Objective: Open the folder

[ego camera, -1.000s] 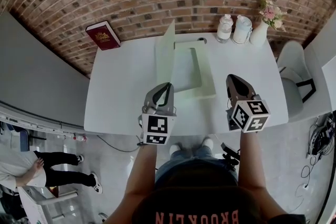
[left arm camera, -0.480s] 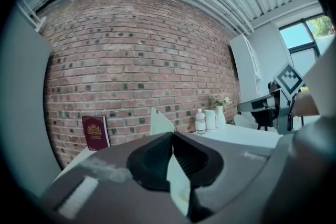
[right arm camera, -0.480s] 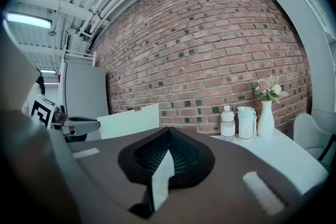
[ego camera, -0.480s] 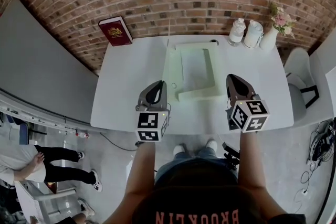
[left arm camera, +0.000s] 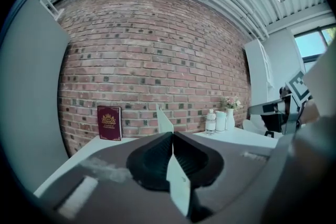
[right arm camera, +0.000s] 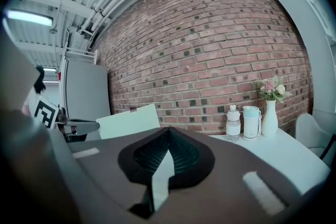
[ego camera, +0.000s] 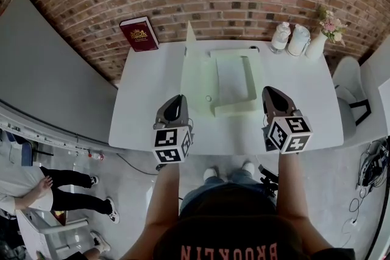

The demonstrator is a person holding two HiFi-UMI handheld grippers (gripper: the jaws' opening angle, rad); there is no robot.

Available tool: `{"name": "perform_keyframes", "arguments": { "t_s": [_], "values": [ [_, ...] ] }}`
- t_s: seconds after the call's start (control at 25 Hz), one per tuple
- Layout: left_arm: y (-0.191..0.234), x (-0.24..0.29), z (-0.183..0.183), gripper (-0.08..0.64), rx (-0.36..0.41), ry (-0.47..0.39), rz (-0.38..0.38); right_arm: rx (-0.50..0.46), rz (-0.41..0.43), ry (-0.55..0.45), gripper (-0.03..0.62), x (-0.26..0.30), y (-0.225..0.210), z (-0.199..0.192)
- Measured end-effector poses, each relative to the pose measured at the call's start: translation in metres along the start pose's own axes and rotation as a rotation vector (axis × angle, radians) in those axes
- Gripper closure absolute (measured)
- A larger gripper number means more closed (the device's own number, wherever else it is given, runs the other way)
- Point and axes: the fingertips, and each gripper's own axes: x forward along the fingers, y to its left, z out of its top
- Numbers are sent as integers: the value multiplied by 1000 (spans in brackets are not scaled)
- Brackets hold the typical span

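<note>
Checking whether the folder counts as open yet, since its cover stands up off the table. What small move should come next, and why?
Probably reach the left tool to the folder's cover and nudge it leftward until it lies flat. The cover stands raised on edge beside the folder's lower half. The right tool and the left are shut and empty; the left is nearer.
</note>
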Motion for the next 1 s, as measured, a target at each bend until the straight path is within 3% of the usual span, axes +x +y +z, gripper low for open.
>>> {"name": "perform_keyframes", "arguments": {
  "t_s": [0.28, 0.72, 1.0],
  "values": [
    [36, -8, -17, 537, -30, 45, 111, -11, 1, 10, 594, 4, 12, -4],
    [87, -17, -48, 465, 38, 165, 300, -33, 18, 36, 594, 14, 27, -9],
    [116, -19, -79, 428, 78, 259, 342, -42, 24, 54, 594, 21, 32, -12]
  ]
}}
